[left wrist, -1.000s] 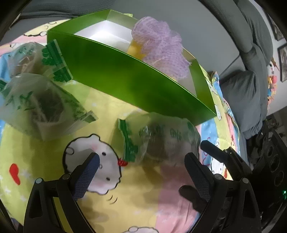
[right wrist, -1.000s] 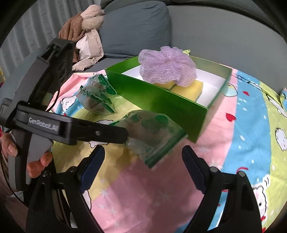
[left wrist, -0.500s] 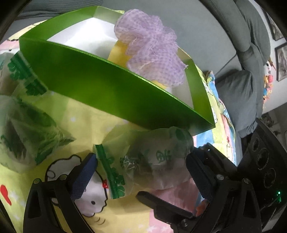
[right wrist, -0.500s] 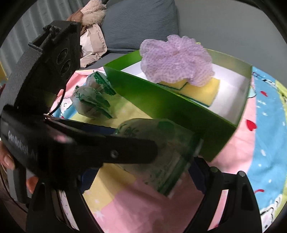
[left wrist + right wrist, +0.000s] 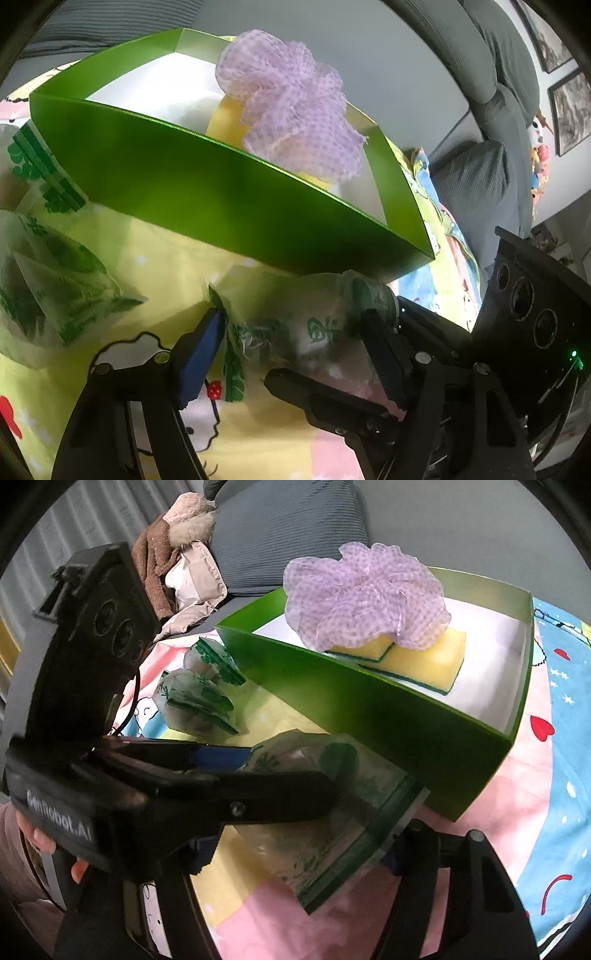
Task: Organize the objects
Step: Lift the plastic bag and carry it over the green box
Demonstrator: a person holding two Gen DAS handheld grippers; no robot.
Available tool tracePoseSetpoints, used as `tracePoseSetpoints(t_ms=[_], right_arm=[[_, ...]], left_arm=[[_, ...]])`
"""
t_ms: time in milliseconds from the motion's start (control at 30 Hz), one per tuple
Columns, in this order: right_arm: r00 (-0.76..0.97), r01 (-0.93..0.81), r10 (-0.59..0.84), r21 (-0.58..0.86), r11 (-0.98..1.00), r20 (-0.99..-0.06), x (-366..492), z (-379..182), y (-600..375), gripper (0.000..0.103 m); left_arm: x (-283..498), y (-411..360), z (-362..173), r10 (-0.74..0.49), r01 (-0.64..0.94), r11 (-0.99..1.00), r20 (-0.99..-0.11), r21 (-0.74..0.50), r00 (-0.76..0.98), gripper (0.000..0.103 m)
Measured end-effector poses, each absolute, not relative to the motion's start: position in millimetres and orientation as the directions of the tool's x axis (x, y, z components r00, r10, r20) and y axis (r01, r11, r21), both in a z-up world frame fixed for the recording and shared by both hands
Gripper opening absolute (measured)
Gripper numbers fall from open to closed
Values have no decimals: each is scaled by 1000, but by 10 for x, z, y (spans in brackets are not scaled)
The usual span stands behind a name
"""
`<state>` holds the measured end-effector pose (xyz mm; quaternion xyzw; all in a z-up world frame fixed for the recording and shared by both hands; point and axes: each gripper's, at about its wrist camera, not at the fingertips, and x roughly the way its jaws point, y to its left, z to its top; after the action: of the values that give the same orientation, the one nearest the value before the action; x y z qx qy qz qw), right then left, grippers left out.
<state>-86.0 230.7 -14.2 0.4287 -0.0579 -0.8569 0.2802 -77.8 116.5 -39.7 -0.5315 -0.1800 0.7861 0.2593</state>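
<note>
A translucent packet with green print (image 5: 295,325) lies on the cartoon sheet in front of a green box (image 5: 192,188). My left gripper (image 5: 295,343) is shut on this packet; its fingers press both ends. In the right wrist view the packet (image 5: 332,805) sits between the fingers of my right gripper (image 5: 295,853), which stands open around it, with the left gripper (image 5: 207,786) crossing in front. The box (image 5: 388,716) holds a purple mesh puff (image 5: 365,598) on yellow sponges (image 5: 421,657).
Two more printed packets (image 5: 195,701) lie left of the box; they also show in the left wrist view (image 5: 48,266). A grey sofa cushion (image 5: 288,528) and a heap of clothes (image 5: 177,550) lie behind. The patterned sheet (image 5: 554,775) extends to the right.
My left gripper moved forward and closed on the packet. My right gripper moved forward until the packet lay between its fingers. The box looms closer in both views.
</note>
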Motion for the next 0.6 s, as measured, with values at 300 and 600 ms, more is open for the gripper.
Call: tracePoseSetpoints(t_ms=[300,600], right_arm=[[-499,409,-513,332,-850,-698,-748,-79,2299,63],[-555,404,-482,286,-869,-678,-510,212,2304,62]], left_arm=[[-633,1252,-301,614,-244,-789,-728,-563,-305,68],[-407,1264,2,629,-300,-777,-696,-553,-347,68]])
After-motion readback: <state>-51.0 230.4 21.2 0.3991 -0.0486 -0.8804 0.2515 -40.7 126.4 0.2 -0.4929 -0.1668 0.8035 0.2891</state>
